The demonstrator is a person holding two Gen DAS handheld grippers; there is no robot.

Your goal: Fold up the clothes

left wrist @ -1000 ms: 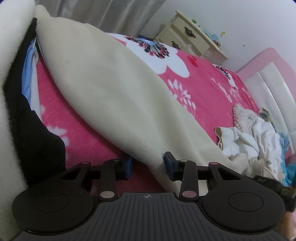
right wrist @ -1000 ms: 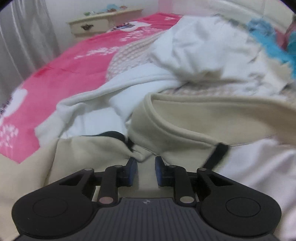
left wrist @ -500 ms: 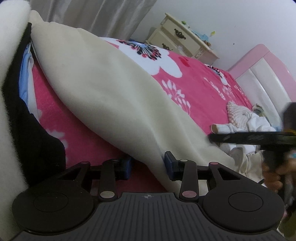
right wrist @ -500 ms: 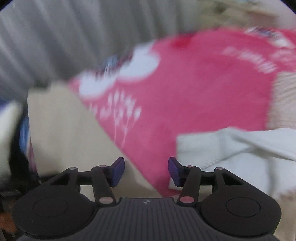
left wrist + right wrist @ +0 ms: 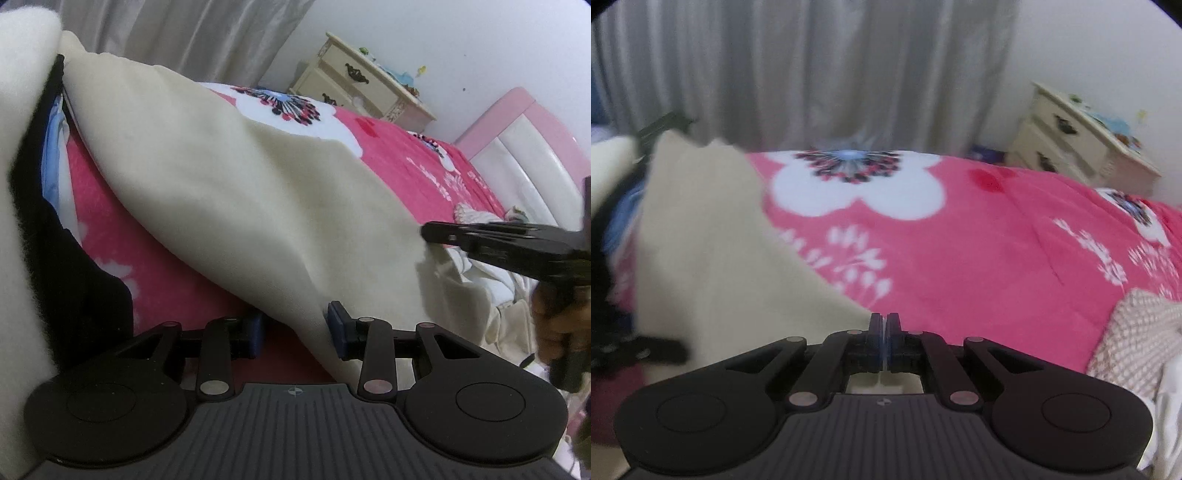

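Left gripper point(image 5: 295, 326) is sitting low over the bed with its two blue pads spread apart; one cream garment point(image 5: 236, 192) is passing between them, its fold lying against the right pad, no pinch visible. Right gripper point(image 5: 884, 332) is showing its two pads pressed together; the cream garment's edge is running up to the pads, but whether cloth is caught between them cannot be told. In the left wrist view the right gripper is appearing side-on at the garment's far right edge, with the person's right hand point(image 5: 557, 325) wrapped around its handle.

Count, near to far: one cream garment, draped diagonally across one pink floral blanket point(image 5: 979, 251); one black cloth point(image 5: 74, 288) with a blue-and-white item beside it at the left edge; one heap of white and patterned clothes point(image 5: 1137, 332) lying at the right, individual pieces not countable. Beyond the bed, one cream nightstand point(image 5: 1078, 144) is standing with two drawers, both closed, small blurred items on top. One grey curtain point(image 5: 812, 74) is hanging behind; one pink headboard point(image 5: 524, 140) at far right.
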